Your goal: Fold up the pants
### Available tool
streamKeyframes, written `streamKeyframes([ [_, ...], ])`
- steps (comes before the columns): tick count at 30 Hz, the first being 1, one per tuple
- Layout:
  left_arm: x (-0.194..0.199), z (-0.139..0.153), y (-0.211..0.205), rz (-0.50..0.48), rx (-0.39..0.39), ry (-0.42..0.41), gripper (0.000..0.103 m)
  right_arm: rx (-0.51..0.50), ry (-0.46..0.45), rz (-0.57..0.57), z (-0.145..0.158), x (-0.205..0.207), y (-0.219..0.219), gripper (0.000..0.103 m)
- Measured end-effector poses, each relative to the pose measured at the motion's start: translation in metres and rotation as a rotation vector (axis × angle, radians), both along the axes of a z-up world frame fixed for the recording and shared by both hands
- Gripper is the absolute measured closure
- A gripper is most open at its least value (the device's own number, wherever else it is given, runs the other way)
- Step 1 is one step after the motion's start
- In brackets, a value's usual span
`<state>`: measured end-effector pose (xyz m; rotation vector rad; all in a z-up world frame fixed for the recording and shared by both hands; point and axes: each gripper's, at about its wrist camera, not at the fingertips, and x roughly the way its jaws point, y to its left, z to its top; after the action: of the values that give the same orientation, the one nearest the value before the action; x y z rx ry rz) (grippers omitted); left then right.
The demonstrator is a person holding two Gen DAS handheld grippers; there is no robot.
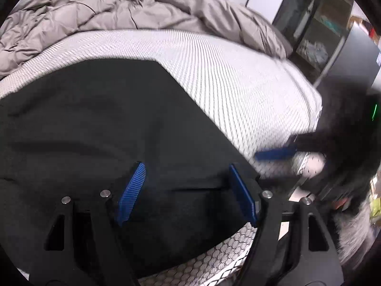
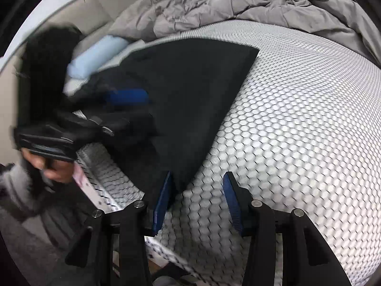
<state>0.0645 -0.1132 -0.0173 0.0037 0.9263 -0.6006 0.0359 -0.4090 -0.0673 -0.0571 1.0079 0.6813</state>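
Your bed (image 1: 214,71) fills most of both views, with a white mattress cover in a honeycomb pattern. A big grey quilt (image 1: 95,14) lies bunched up along the top of each frame.

The black pants (image 1: 107,131) lie flat on the mattress. In your left view they fill the middle and lower left. In your right view they sit in the upper middle, and one pointed corner reaches down to the lower middle of the frame.

A light blue pillow (image 2: 95,57) shows at the upper left of your right view.

Your left gripper (image 1: 188,190) sits over the pants with its blue jaws spread apart. Nothing is pinched between them.

Your right gripper (image 2: 197,202) has let go too. Its jaws are apart over bare mattress, and the left jaw is just beside the pants' corner.
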Motion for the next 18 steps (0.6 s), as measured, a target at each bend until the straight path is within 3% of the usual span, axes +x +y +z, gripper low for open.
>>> streamKeyframes([
  [4,-0.024,-0.015,-0.021,-0.04,0.155,-0.153,0.028,0.195,0.063,-0.153,0.006,0.021,-0.037,0.056],
  [7,-0.038,-0.019,-0.024,-0.053,0.185,-0.195,0.028,0.26,0.155,-0.196,-0.008,0.046,-0.031,0.056],
  [11,-0.037,-0.02,-0.021,-0.055,0.162,-0.16,0.026,0.225,0.163,-0.145,-0.016,0.077,0.007,0.057],
  [15,-0.035,-0.023,-0.018,-0.059,0.147,-0.142,0.026,0.15,0.161,-0.183,-0.027,0.123,0.036,0.075],
  [18,-0.035,-0.023,-0.013,-0.062,0.132,-0.124,0.026,0.149,0.165,-0.234,-0.022,0.168,0.04,0.077],
])
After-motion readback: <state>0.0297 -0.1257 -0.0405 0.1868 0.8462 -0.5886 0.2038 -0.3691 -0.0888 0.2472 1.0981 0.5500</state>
